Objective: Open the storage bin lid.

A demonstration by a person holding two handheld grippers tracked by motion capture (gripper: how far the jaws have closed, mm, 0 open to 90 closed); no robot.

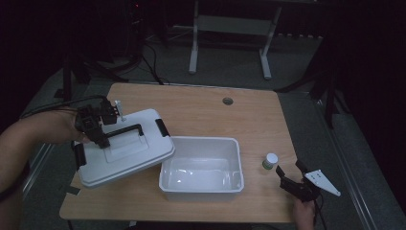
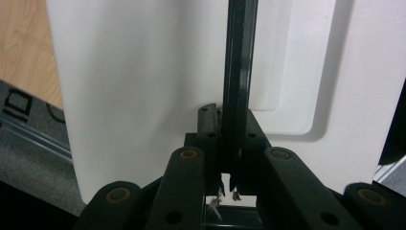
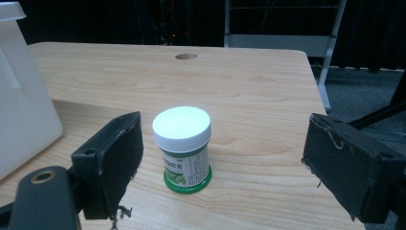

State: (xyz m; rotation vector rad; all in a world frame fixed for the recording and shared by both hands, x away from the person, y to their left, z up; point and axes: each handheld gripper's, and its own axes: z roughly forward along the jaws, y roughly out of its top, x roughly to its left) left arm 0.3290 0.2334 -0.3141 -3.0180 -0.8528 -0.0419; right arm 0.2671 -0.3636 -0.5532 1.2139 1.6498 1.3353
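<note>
A white lid (image 1: 129, 153) with a black handle (image 1: 125, 131) hangs tilted at the table's left, its right corner over the left rim of an open white bin (image 1: 203, 140). My left gripper (image 1: 98, 139) is shut on that handle. In the left gripper view the handle (image 2: 238, 72) runs up between the closed jaws of the left gripper (image 2: 227, 139), with the lid (image 2: 143, 96) behind. A small white-capped bottle with a green label (image 1: 270, 161) stands right of the bin. My right gripper (image 1: 289, 170) is open just short of it. The bottle (image 3: 184, 148) stands upright ahead of the right gripper (image 3: 230, 163).
The lid carries black latches (image 1: 162, 127) at its ends. A cable hole (image 1: 228, 100) sits in the wooden tabletop at the back. The bin wall (image 3: 19, 105) is at the left of the right gripper view. A metal stand (image 1: 230, 28) is on the floor beyond the table.
</note>
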